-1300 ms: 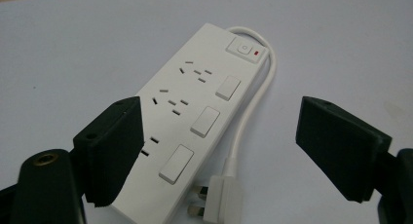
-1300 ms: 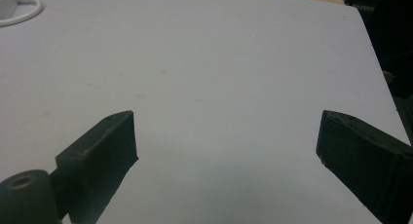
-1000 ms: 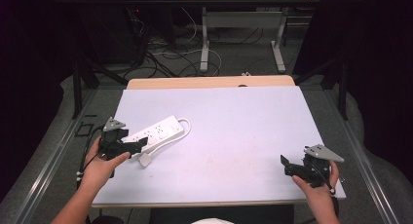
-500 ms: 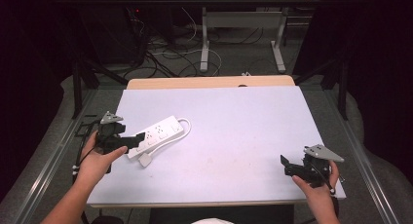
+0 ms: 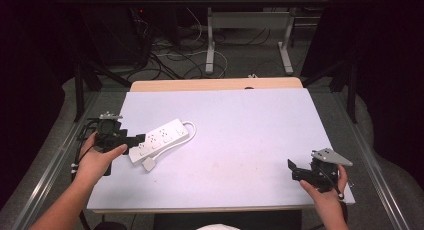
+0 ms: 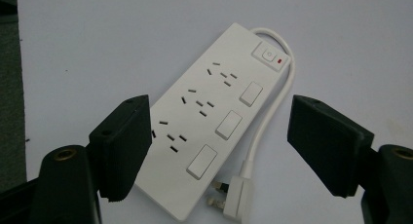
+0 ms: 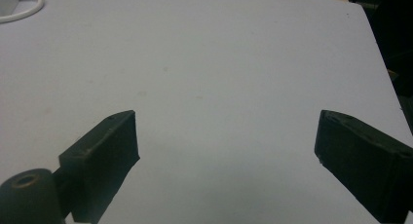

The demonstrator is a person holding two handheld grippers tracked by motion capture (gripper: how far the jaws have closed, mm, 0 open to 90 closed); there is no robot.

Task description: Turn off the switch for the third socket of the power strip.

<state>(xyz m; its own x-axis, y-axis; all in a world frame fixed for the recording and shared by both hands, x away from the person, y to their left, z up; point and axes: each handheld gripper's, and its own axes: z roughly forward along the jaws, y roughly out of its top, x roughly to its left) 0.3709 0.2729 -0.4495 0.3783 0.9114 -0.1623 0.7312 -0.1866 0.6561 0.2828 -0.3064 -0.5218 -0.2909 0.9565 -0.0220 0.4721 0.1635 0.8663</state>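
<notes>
A white power strip lies flat on the pale table, toward its left side, set at an angle with its switch end pointing to the far right. Its cord loops back along one long edge, and the plug rests on the table just beside the near end.

The left gripper is at the strip's near left end, jaws wide apart and holding nothing; in the left gripper view the strip's near end sits between them, with the left jaw at its edge and the right jaw beyond the cord. The right gripper rests at the near right corner, well apart from the strip, jaws also spread and empty.

If the left jaws close here, they could take in the cord or plug along with the body, giving a crooked, slipping hold. A pinch at one end could also let the long strip swing or sag when lifted. The smooth plastic may slide on the table rather than seat.
</notes>
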